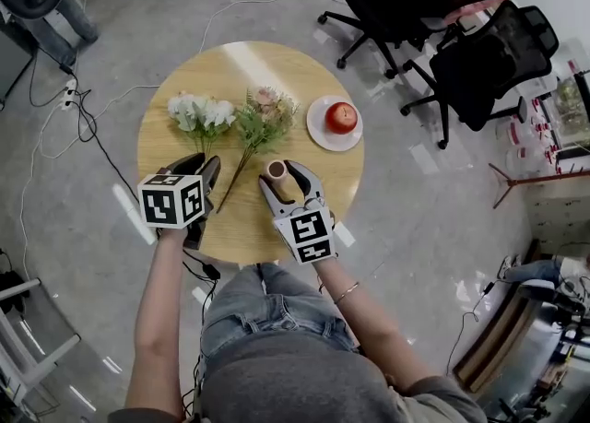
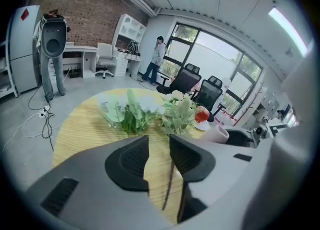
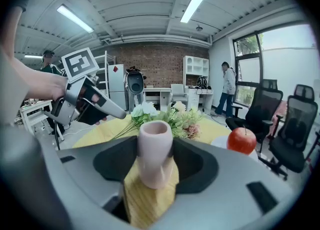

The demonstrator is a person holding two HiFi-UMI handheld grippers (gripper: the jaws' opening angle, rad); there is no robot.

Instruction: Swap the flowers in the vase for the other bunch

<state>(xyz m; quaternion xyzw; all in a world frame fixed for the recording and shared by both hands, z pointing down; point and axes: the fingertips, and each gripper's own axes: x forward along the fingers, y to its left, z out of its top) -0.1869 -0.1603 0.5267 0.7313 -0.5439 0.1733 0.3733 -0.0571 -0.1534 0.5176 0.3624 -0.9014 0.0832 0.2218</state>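
Note:
A small pink vase (image 1: 277, 170) stands empty and upright on the round wooden table (image 1: 277, 66), and my right gripper (image 1: 288, 182) is shut on its body (image 3: 155, 151). Two bunches lie side by side behind it: white flowers (image 1: 198, 114) on the left, and pink flowers with green leaves (image 1: 265, 117), whose long stem (image 1: 230, 186) slants toward me. My left gripper (image 1: 205, 175) hovers open just left of that stem. In the left gripper view the stem (image 2: 169, 189) shows on the table through the gap, and the pads do not touch it.
A white plate (image 1: 318, 133) with a red apple (image 1: 341, 117) sits at the table's right. Black office chairs (image 1: 461, 52) stand beyond the table to the right. Cables (image 1: 83, 117) trail over the floor at left. A person (image 3: 228, 86) stands far off by the windows.

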